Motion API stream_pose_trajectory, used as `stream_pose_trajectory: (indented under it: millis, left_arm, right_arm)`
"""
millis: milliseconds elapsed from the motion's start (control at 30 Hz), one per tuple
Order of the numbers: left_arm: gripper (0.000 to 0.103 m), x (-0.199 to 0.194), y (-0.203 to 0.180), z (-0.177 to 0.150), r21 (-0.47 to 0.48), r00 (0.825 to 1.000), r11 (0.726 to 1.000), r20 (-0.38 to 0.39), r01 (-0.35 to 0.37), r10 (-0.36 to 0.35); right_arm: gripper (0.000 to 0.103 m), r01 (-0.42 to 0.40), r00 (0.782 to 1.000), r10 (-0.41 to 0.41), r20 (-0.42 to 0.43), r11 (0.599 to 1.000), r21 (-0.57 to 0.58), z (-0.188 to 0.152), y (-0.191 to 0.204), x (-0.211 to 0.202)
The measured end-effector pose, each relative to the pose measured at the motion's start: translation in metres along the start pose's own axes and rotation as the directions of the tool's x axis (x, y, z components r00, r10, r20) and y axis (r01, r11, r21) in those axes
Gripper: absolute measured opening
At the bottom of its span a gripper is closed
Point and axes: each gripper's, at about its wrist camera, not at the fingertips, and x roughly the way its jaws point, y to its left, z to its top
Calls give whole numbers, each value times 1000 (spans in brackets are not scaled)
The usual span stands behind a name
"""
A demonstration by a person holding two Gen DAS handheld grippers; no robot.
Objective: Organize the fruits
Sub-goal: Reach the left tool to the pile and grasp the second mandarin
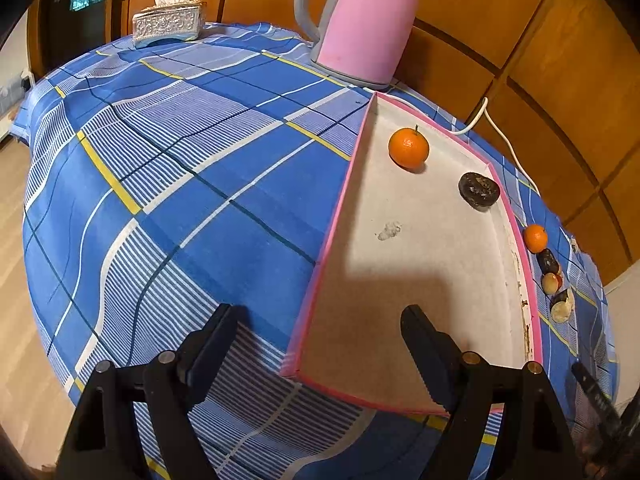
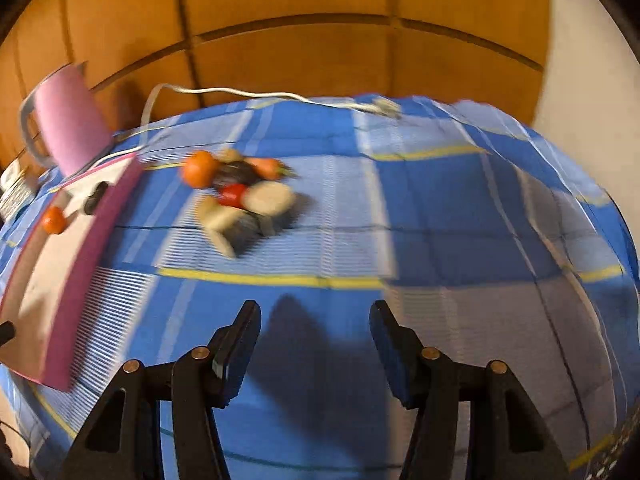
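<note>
Left wrist view: the left gripper (image 1: 320,320), at the bottom of the frame, has its jaws spread wide with nothing between them, straddling the near corner of a pink-rimmed tray (image 1: 320,264) on a blue checked tablecloth (image 1: 180,160). Inside the tray, toward the upper right, lie an orange (image 1: 408,148) and, well apart from it, a dark round fruit (image 1: 479,191). A second orange (image 1: 535,237) and several dark and pale pieces lie on the cloth just outside the tray's right rim. A pink kettle (image 1: 360,24) stands at top centre; a tissue box (image 1: 170,24) at upper left. Right wrist view, blurred: the right gripper (image 2: 316,312), bottom centre, is partly open and empty above bare cloth. A pile of fruit (image 2: 240,196) lies left of centre, beside the tray.
</note>
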Motion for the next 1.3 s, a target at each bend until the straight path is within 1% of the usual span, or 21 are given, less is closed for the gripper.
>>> stream_pose_trajectory:
  millis: [67,167,233,267,333,367,433,500,533,733,833,867,933,967,1000,1033,1100,1133,1167,1200,1300]
  left_arm:
    - [85,-1,0,1,1,1000,1000,5,1,-1]
    - [85,-2,1,4,7,1000,1000,15,-7,6]
    - [85,-4,2,5,9,1000,1000,15,-9,9]
    - [85,-6,1,7,15,1000,1000,21,-8,8]
    - [85,-13,-2,10,34,999,999,41,-6,4]
    - [85,-15,-3,12,39,999,999,51,-3,1]
    - [85,-19,-6,17,55,998,998,55,18,-21]
    - [85,-20,-12,23,88,998,995,40,51,-54]
    - [85,-22,-17,26,114,996,991,32,74,-78]
    - [85,-30,-57,43,228,990,964,5,134,-139]
    - [85,-30,-88,50,301,975,928,-28,218,-220]
    - [85,-28,-103,54,332,964,906,-57,263,-259]
    - [85,-23,-125,58,394,947,861,-113,320,-300]
    - [85,-18,-140,60,431,933,827,-157,360,-325]
    - [85,-16,-148,60,449,922,806,-179,386,-343]
    - [85,-12,-160,62,479,909,773,-207,416,-361]
    - [85,-6,-178,63,525,912,746,-215,409,-349]
    - [85,-1,-186,65,539,908,731,-226,418,-352]
    - [85,6,-196,67,543,899,717,-251,437,-358]
    - [85,10,-199,69,543,897,714,-259,441,-357]
    - [85,28,-215,73,546,880,690,-308,475,-363]
  right_arm:
    - [57,26,1000,-26,13,1000,1,-6,-12,-2]
    - [57,2,1000,-1,16,998,-63,-13,-13,-6]
    - [57,-10,1000,10,-2,993,-114,-17,-8,-4]
    - [61,-8,1000,9,1,992,-125,-18,-8,-3]
    - [70,-4,1000,5,9,995,-100,-19,-13,-1]
    - [71,-18,1000,19,13,996,-83,-20,-17,0]
    - [72,-18,999,21,31,995,-99,-23,-17,0]
    - [73,-18,998,25,57,993,-118,-27,-16,-1]
    - [73,-27,997,35,67,993,-116,-28,-17,-1]
    - [75,-28,995,38,92,994,-109,-30,-18,0]
    - [76,-27,994,38,102,994,-106,-31,-18,0]
    - [76,-30,994,41,103,994,-106,-31,-18,0]
    - [76,-31,994,42,103,994,-106,-31,-19,1]
    - [76,-31,994,42,104,994,-106,-31,-18,1]
    - [76,-31,994,42,104,994,-106,-31,-19,1]
    - [77,-32,994,43,104,994,-105,-31,-19,1]
    - [77,-32,994,43,104,994,-105,-31,-19,1]
    - [77,-32,994,43,104,994,-105,-31,-19,1]
    - [77,-32,994,43,104,994,-103,-31,-19,1]
    - [77,-32,994,43,105,994,-104,-31,-19,1]
    - [77,-32,994,43,105,994,-104,-31,-19,1]
